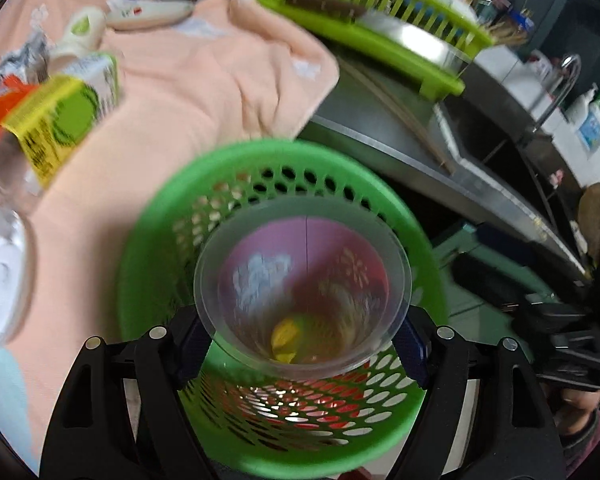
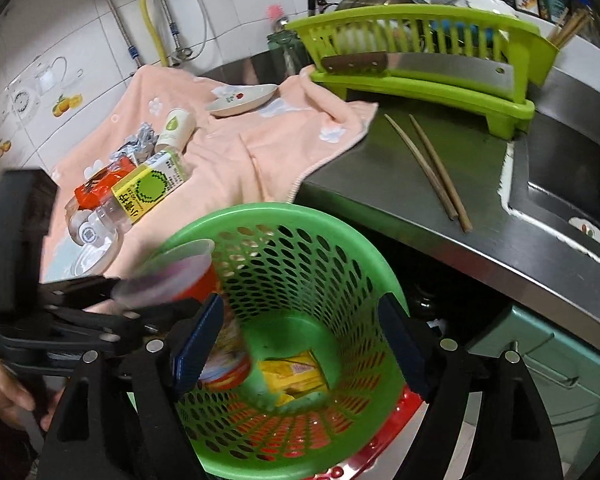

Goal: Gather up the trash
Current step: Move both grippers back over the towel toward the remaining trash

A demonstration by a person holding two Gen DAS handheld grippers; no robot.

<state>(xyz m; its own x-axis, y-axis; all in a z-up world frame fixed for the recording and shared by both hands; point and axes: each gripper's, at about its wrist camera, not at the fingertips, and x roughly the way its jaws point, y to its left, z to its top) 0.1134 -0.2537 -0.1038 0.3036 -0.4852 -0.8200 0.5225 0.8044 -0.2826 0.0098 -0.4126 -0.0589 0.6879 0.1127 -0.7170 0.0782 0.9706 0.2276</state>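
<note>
Kitchen counter of steel (image 2: pixel 380 184) carries a pink towel (image 2: pixel 228 148) with trash left: a yellow carton (image 2: pixel 150 190), a red wrapper (image 2: pixel 100 188), a small bottle (image 2: pixel 176 126). The left gripper (image 1: pixel 302 336) pinches a plastic cup (image 1: pixel 302 284) over the green basket (image 2: pixel 236 220), where yellow wrappers (image 2: pixel 292 374) already lie; the right gripper (image 2: pixel 300 344) is spread, empty. Chopsticks (image 2: pixel 428 168) and a dish rack (image 2: pixel 420 52) stand aside, blocking nothing

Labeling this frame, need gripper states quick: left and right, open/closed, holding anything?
Left gripper: closed on the plastic cup, held over the green basket.
Right gripper: open, holding nothing, also above the basket.
</note>
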